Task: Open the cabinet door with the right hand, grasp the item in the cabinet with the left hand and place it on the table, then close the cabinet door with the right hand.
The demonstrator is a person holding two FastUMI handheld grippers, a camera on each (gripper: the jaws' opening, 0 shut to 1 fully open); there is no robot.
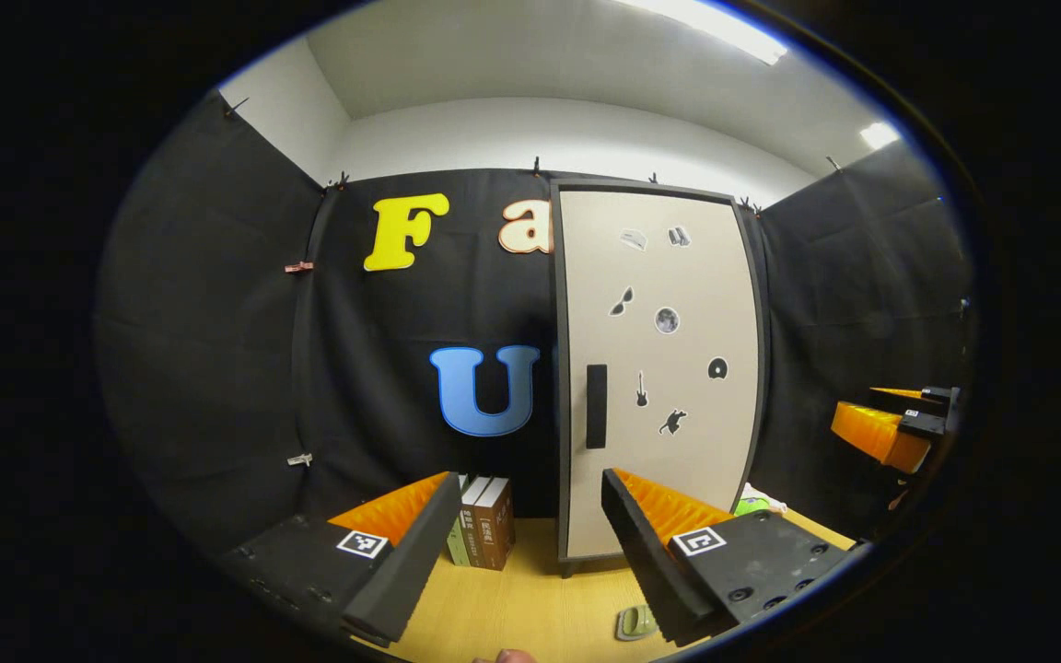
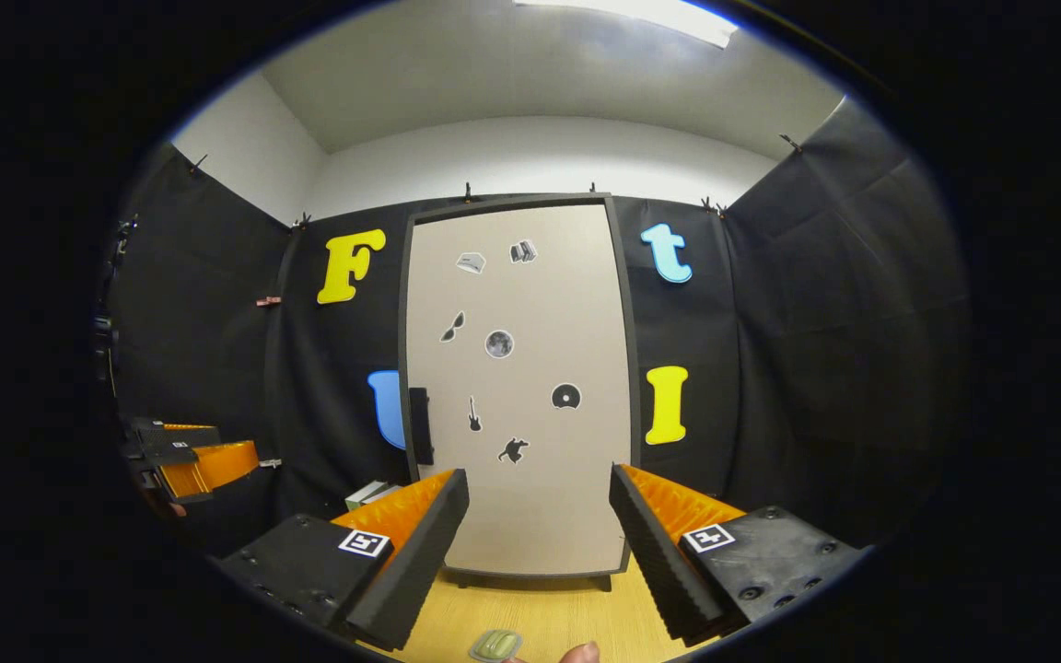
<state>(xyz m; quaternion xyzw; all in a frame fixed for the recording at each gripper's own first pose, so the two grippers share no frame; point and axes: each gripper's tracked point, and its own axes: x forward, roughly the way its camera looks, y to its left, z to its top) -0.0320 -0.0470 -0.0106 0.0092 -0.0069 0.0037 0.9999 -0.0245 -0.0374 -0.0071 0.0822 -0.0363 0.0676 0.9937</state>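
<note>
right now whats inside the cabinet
Cannot tell: the cabinet door is shut and covers the inside. Visible are the stickers on its front and a dark handle at its left edge. Books stand outside, left of it.

So the cabinet (image 2: pixel 517 387) is a tall upright box standing on the wooden tabletop (image 2: pixel 540 617), backed up against the black cloth wall. Its door (image 1: pixel 659 368) is shut, sitting flush in a dark frame that runs all the way around it. The door panel is a plain beige, with a handful of small dark stickers scattered over it, one looks like a guitar, another a round disc. There's a black vertical bar handle (image 1: pixel 596 406) on the door's left edge, roughly at mid height. Short dark feet show under the bottom edge. With the door closed, whatever's inside is hidden.
</note>
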